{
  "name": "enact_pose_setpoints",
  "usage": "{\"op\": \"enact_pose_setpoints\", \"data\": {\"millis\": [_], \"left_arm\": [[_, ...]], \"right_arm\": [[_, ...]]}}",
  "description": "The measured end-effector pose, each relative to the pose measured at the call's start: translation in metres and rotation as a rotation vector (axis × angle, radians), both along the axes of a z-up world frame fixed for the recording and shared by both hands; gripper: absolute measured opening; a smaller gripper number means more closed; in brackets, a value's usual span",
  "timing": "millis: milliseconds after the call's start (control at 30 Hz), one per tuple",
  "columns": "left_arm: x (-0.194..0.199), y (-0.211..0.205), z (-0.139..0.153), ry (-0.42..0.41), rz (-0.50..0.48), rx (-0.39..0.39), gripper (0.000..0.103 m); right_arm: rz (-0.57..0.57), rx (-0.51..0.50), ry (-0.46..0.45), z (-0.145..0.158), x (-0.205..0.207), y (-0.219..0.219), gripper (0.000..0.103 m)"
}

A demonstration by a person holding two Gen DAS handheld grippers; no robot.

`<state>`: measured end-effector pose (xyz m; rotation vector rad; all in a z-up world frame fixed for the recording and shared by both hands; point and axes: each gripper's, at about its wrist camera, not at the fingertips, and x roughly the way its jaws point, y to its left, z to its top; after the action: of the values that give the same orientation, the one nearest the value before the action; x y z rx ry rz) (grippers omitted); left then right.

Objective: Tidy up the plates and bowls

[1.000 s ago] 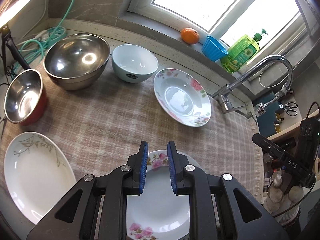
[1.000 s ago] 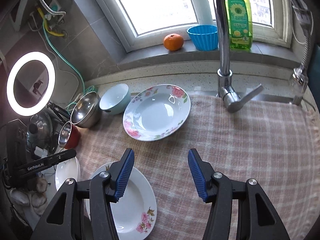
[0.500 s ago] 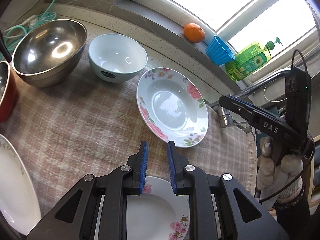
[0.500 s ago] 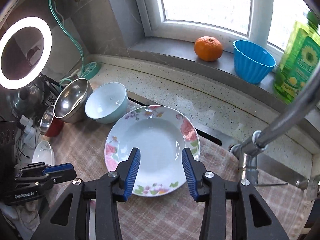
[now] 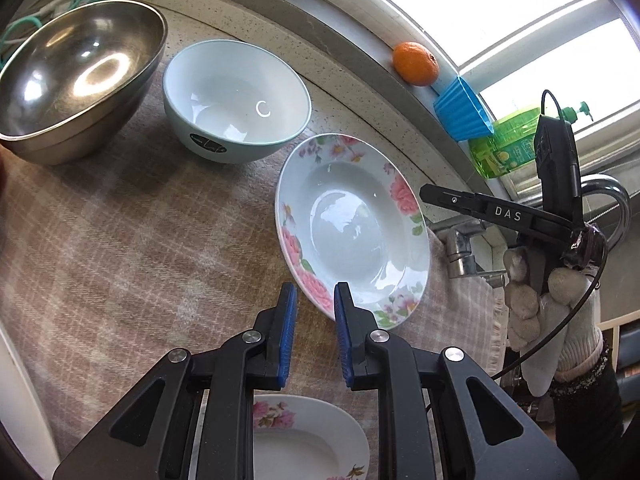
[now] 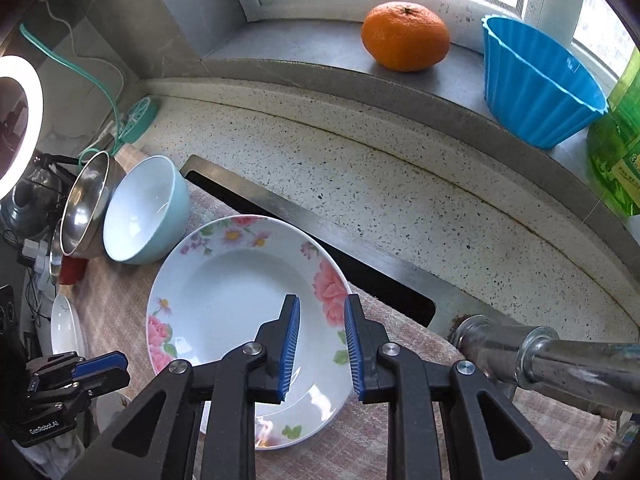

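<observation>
A deep floral plate point(image 5: 352, 232) point(image 6: 232, 300) lies on the checked cloth point(image 5: 120, 240). My left gripper point(image 5: 315, 286) hovers at its near rim, its jaws a narrow gap apart with only cloth showing between them. My right gripper point(image 6: 322, 299) points steeply down over the plate's right side and its jaws are closing. The rose-painted rim lies between them, and the pads do not visibly press on it. A second floral plate point(image 5: 304, 440) lies under the left gripper. Further left stand a pale blue bowl point(image 5: 236, 100) point(image 6: 148, 212) and a steel bowl point(image 5: 76, 76) point(image 6: 86, 204).
A faucet point(image 6: 540, 356) juts in at the right, over a dark sink slot beyond the plate. On the sill sit an orange point(image 6: 406, 36), a blue cup point(image 6: 536, 80) and a green soap bottle point(image 6: 616, 152). A white plate point(image 6: 66, 330) and a red cup point(image 6: 68, 270) stand far left.
My right gripper has swept left and down onto the deep floral plate while its jaws narrowed. My left gripper moved off the second floral plate toward the deep one.
</observation>
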<state>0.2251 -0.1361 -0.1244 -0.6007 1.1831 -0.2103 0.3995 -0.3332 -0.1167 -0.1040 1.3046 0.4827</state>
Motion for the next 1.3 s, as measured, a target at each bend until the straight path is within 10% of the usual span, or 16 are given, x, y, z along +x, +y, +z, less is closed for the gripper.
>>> {"op": "enact_pose_setpoints", "data": {"millis": [1300], "left_arm": [[0.029, 0.000, -0.032, 0.081, 0.021, -0.031, 0.010]], "right_arm": [[0.010, -0.022, 0.135, -0.035, 0.028, 0.004, 0.020]]}}
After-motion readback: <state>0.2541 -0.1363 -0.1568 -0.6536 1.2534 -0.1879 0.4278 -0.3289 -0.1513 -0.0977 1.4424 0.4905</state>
